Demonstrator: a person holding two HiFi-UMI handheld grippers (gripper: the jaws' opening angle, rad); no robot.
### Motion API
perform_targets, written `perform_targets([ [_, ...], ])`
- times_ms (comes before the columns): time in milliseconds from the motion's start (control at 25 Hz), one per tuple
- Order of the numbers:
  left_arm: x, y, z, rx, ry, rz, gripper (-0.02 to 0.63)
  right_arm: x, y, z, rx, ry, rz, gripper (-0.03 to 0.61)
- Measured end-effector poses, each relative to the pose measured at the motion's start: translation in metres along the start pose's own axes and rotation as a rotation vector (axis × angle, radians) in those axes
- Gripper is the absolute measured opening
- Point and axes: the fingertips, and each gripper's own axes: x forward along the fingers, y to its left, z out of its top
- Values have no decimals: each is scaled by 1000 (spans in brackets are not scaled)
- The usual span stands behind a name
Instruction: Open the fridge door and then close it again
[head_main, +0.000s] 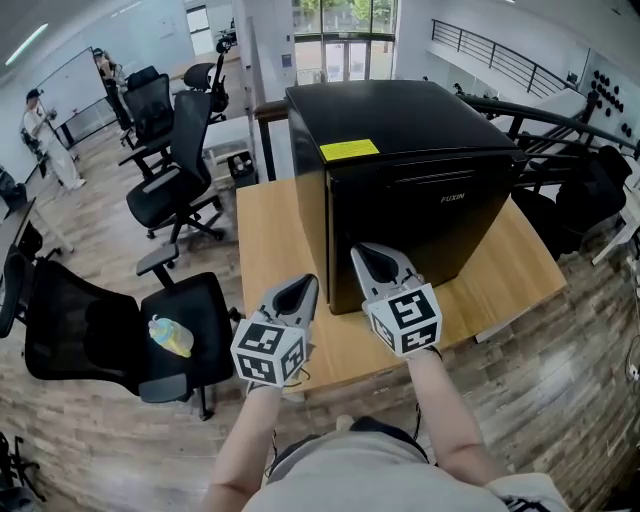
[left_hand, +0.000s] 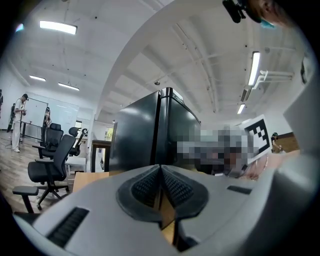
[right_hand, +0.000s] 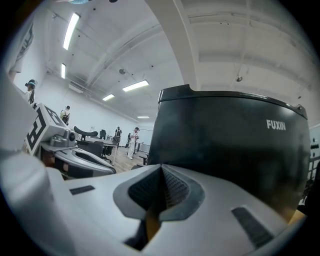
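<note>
Black fridge (head_main: 400, 170) sat with door closed on the wooden desk (head_main: 265, 230), while left gripper (head_main: 298, 290) and right gripper (head_main: 372, 260), both fully closed and empty, pointed at its front from nearby.

So the fridge (head_main: 400, 130) is a small black boxy one, standing upright on the wooden counter (head_main: 265, 240). Its door (head_main: 440, 225), with pale FUXIN lettering, is fully shut, and there's a yellow sticker (head_main: 348, 150) on top.
</note>
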Motion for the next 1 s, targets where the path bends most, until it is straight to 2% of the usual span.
perform_targets([
  [160,3,-1,-1,13,10,-11,9,1,1,-1,14,6,4,-4],
  [280,1,-8,-3,52,41,-32,9,-9,5,0,30,-2,6,-3],
  [440,-1,-13,1,89,34,-28,9,-22,12,1,85,-15,31,-3],
  [560,-5,-20,0,59,25,-39,9,-33,21,-1,121,-24,50,-3],
  [1000,-12,-41,-14,37,45,-64,9,-55,34,-17,123,12,35,-3],
])
